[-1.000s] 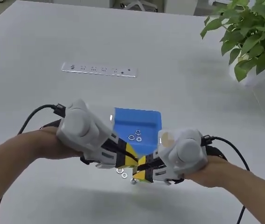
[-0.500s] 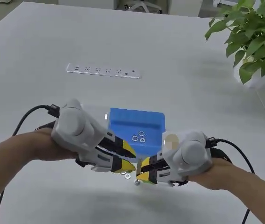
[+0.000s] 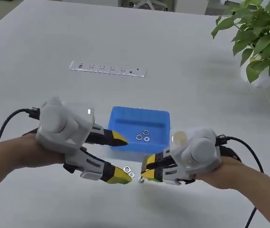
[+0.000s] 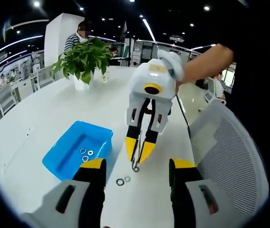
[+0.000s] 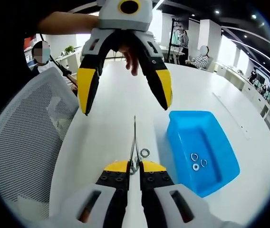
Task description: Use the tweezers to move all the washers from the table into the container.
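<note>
Head view: the left tongs (image 3: 120, 157) stand wide open and the right tongs (image 3: 147, 168) are narrow. Two washers (image 3: 128, 169) lie on the counter (image 3: 197, 85) between them, with the blue container (image 3: 125, 122) just beyond.

Left gripper view: the right tongs pinch the tweezers (image 4: 136, 161) beside those washers.

Right gripper view: three more washers (image 5: 197, 161) lie inside the container, right of the tongs.

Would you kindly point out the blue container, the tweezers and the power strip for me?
blue container (image 3: 130, 124): head view, bare floor inside.
tweezers (image 5: 134, 140): right gripper view, middle of the thin shaft.
power strip (image 3: 107, 70): head view, centre of its top face.
</note>
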A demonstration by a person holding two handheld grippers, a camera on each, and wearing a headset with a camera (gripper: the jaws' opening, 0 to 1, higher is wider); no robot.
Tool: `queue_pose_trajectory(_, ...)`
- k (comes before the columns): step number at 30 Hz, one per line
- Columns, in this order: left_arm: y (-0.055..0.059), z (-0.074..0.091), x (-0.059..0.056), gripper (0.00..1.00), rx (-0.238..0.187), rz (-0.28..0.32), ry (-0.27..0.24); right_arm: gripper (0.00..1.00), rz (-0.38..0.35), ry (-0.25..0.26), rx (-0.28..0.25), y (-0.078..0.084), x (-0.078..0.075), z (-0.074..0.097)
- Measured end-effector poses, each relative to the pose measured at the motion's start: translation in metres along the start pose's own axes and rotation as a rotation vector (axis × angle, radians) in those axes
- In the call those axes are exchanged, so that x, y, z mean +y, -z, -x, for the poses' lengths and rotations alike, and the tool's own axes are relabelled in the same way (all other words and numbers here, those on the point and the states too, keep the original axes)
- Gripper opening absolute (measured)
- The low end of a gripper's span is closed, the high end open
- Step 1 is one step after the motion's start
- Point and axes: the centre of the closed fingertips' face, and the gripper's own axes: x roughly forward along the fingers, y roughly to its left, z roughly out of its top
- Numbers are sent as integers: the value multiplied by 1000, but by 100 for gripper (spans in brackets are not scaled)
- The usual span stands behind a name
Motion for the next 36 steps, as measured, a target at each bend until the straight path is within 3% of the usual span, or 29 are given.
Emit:
queue_pose_trajectory(14, 1, 13, 6, 76, -56, 58, -75, 9, 8, 10, -12, -12, -3, 18)
queue_pose_trajectory(36, -2, 30, 17, 92, -133, 146, -187, 9, 44, 9, -17, -37, -28, 46)
